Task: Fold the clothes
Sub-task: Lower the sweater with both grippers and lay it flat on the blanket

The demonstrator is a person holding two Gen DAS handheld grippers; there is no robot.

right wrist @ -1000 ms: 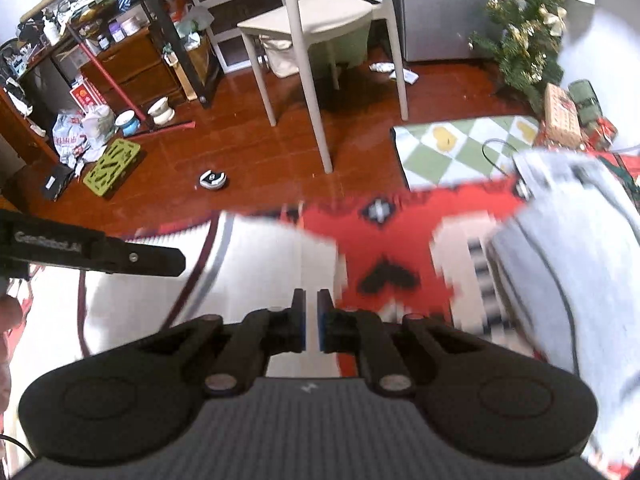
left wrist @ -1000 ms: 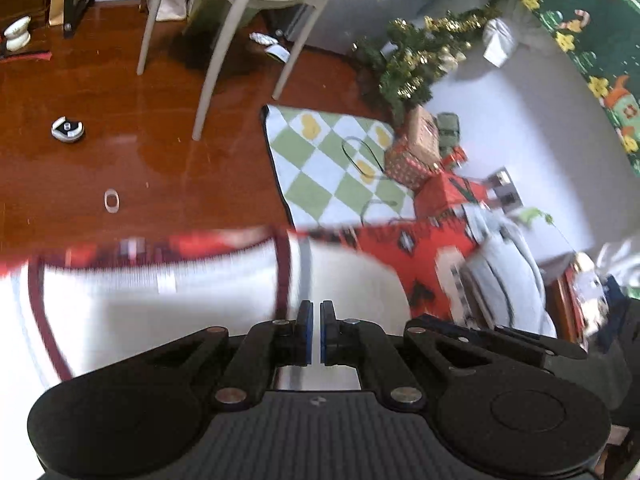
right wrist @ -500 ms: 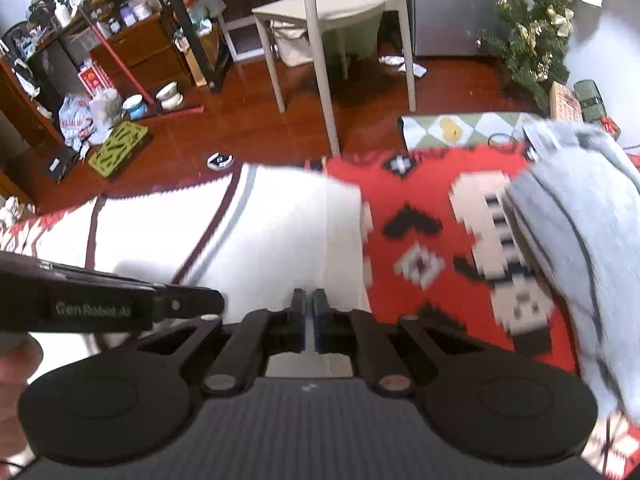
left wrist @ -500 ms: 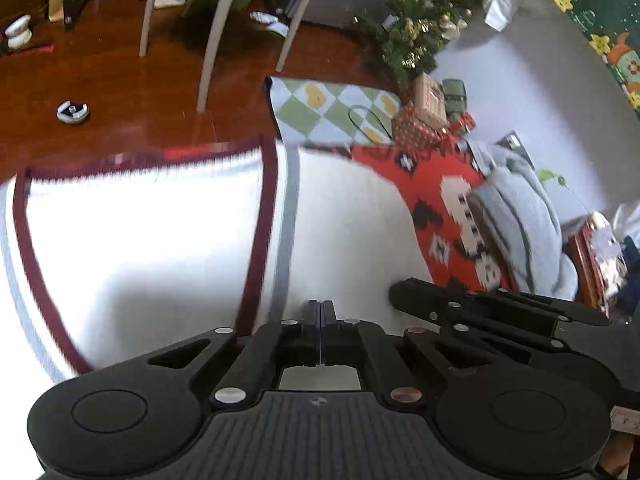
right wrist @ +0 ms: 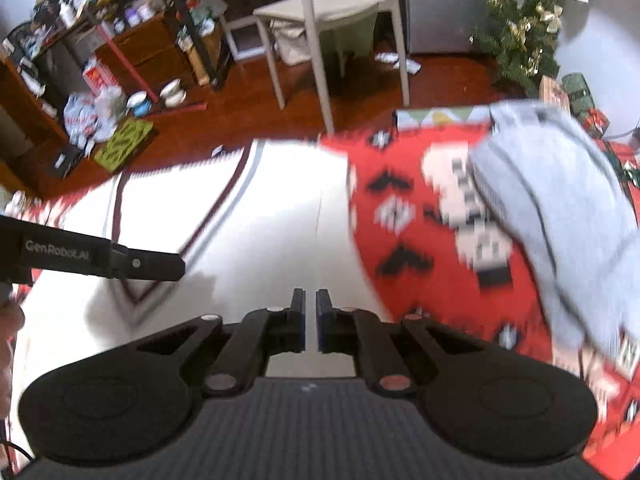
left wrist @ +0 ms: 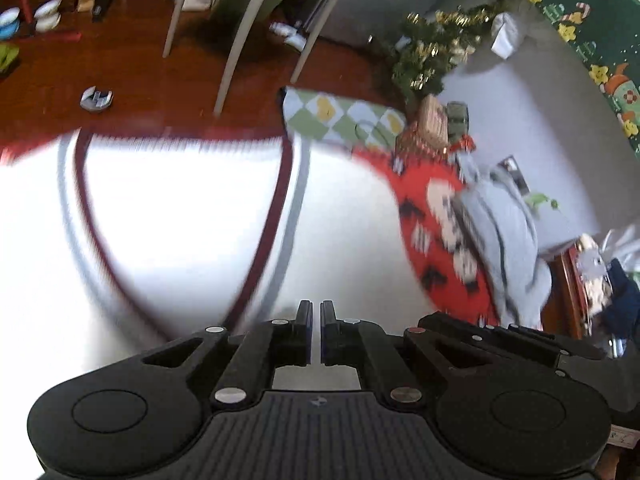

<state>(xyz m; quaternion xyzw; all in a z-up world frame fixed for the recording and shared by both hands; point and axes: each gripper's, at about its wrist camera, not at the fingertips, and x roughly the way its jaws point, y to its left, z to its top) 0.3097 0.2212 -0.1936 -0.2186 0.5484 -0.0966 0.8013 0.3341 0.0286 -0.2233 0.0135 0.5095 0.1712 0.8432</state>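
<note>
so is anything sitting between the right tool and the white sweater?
Nothing visible. The white knit sweater with maroon and grey V-neck trim lies directly under the right tool. The grey garment is off to its right, on the red patterned blanket.

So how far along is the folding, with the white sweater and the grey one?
Early. The white V-neck sweater lies spread on the red patterned blanket, with no finished fold visible. The left gripper and right gripper are nearly closed over its near edge; blur hides whether they pinch cloth. The grey garment lies bunched beside it, still to do.
</note>
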